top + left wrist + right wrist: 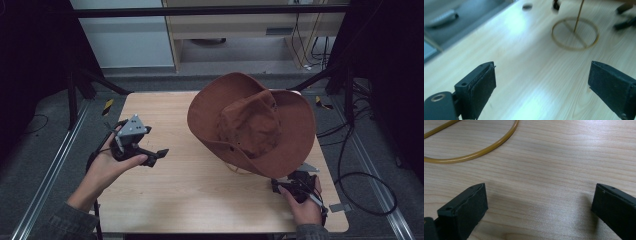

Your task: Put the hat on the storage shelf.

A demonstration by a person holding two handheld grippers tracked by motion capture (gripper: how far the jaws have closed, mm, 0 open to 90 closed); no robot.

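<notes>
Right now the brown hat [251, 122] sits propped on its yellow wire stand [575, 33] at the far right of the worktop [200, 185]. Both jaws spread, empty: the left hand-held gripper [159, 153] hovers at near left, the right hand-held gripper [280, 186] just under the near brim. I'd pinch the brim squarely and lift gently.

Pale wooden table [200, 190], ring-base stand [575, 33] on it

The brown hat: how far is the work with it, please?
Nothing looks done yet. The brown hat sits on a ring-based wire stand on the table. Left gripper and right gripper both have open, empty jaws. Any grasp remains.
</notes>
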